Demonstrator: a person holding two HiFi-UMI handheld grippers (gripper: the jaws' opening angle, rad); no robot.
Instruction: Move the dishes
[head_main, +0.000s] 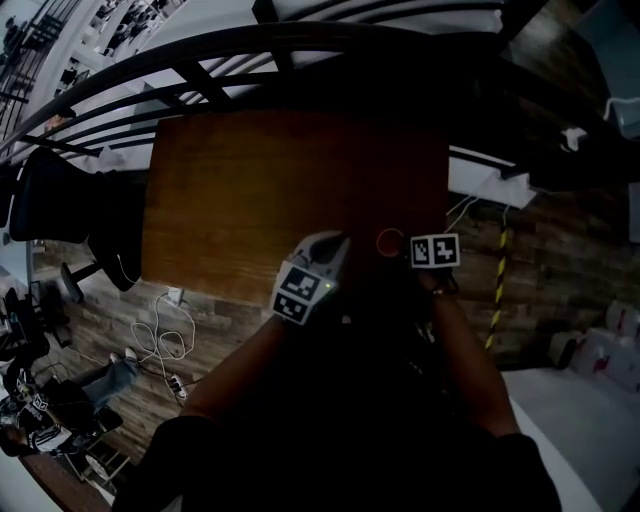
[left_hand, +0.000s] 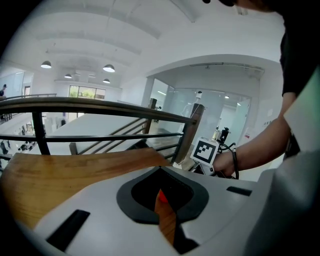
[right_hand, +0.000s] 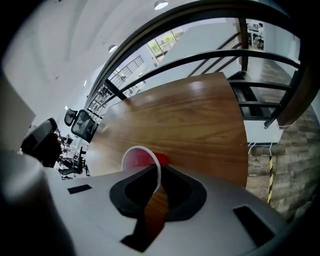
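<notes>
While the right tool (right_hand: 156, 192) pinches the white-rimmed wall of the small red plastic cup (right_hand: 140, 159), the left tool (left_hand: 162, 200) is pressed nearly together, empty.
Cup location: near edge of the brown wooden surface (head_main: 290, 190). Probably light, thin and flexible; grip the wall at the rim gently.

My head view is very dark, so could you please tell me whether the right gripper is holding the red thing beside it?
Observer: Yes. The right gripper view shows the right gripper shut on the wall of a red cup with a white rim.
Operator: Thank you. Is there anything in the cup?
Observer: What shows of its inside is plain red, and I see no contents.
Operator: And is the left gripper carrying anything?
Observer: No. In its own view the left gripper has its jaws together with nothing between them.
</notes>
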